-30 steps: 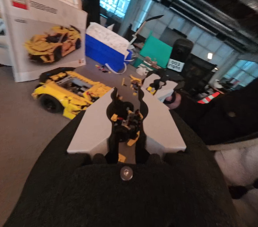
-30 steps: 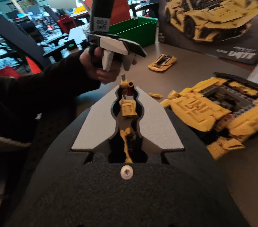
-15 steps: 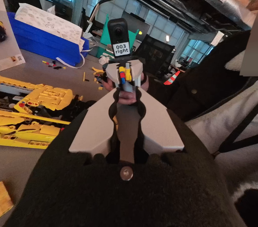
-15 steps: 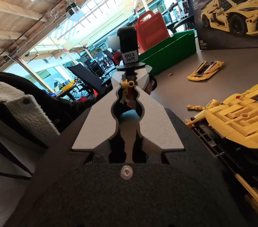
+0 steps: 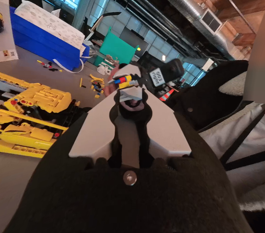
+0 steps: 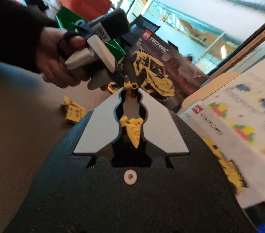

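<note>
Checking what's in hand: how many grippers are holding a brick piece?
1. The right gripper grips a small yellow piece at the tips of its jaws; the left gripper has open, empty jaws.

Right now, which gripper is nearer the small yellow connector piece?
Right. The right gripper pinches the yellow connector piece at its fingertips; the left gripper hangs open just short of it.

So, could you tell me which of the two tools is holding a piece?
The right tool: a small yellow connector piece is pinched at its tips. The left tool is open with nothing between its fingers.
</note>
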Motion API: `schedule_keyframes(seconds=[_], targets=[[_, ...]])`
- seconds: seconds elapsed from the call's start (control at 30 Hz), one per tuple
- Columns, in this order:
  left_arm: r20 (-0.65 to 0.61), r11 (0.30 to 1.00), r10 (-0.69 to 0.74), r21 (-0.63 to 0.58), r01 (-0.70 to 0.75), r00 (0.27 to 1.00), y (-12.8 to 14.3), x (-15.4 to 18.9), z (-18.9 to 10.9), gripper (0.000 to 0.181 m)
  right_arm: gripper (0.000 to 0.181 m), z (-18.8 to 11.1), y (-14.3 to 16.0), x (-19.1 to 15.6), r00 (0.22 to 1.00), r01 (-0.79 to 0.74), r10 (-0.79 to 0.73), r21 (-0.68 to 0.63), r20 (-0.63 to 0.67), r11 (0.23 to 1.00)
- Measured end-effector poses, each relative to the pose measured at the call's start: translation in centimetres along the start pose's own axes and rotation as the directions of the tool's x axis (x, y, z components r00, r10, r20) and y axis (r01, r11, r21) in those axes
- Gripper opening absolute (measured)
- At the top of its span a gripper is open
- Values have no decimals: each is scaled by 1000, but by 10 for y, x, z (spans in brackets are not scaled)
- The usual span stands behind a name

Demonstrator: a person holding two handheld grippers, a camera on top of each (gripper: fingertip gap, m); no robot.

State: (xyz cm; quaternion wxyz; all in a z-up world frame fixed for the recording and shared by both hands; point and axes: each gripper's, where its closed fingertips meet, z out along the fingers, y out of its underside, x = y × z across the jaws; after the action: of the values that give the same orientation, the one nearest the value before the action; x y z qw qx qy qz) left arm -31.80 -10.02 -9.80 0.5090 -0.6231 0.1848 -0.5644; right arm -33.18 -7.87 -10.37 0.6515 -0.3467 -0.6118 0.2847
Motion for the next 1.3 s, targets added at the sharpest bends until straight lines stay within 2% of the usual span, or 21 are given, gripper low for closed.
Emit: schedule_keyframes(seconds=[0.07,0.27,0.4,0.43,0.5,0.6,0.7,0.77,0.8,0.83,0.87,0.93,1.0,1.1,1.23,1.3], targets=[[25,1000,4,-7,-3,1000,1,-4,0,30,14,1,1,0,994,105,-106,-28,-40,994],[118,997,42,-62,-35,992,11,-20,3,35,14,4,6,-5,953,284,-293,-107,-76,953],[63,998,6,-69,-2,998,14,-13,7,33,14,4,3,-9,941,321,-328,-92,-84,943],[47,998,5,-67,-2,999,14,-11,8,26,14,4,2,-9,940,322,-330,-88,-89,943],[44,998,21,-57,-18,999,13,-9,8,25,14,3,0,-9,942,313,-318,-62,-105,948],[78,994,93,-65,-88,993,12,-11,9,24,16,3,2,-9,971,216,-220,-47,-93,975],[198,976,217,-56,-211,956,2,-23,3,23,46,2,3,-10,998,19,-20,-14,-52,1000],[252,956,293,-72,-284,922,-4,-28,-4,23,51,1,1,-9,986,-166,166,19,11,986],[247,945,326,-82,-315,913,-4,-26,-6,22,51,-1,-5,-13,956,-284,279,51,91,957],[218,938,347,-86,-337,912,-3,-20,-7,0,52,-5,-12,-15,903,-411,394,78,175,908],[178,935,356,-77,-347,918,-3,-13,-7,0,51,-9,-20,-13,835,-528,495,94,242,844],[67,942,333,-51,-330,940,-1,5,-5,0,42,-19,-34,-13,696,-681,602,94,391,727],[56,942,335,-54,-332,941,1,8,-2,0,40,-20,-31,-5,648,-730,650,82,397,678],[46,933,350,-106,-343,936,9,8,0,0,24,-27,-28,8,681,-710,634,120,367,694],[82,939,335,-117,-325,939,5,0,-10,0,20,-27,-15,22,650,-749,691,112,316,654],[138,947,317,-106,-304,938,-1,-11,-16,0,19,-25,-8,28,658,-746,701,106,275,658]])
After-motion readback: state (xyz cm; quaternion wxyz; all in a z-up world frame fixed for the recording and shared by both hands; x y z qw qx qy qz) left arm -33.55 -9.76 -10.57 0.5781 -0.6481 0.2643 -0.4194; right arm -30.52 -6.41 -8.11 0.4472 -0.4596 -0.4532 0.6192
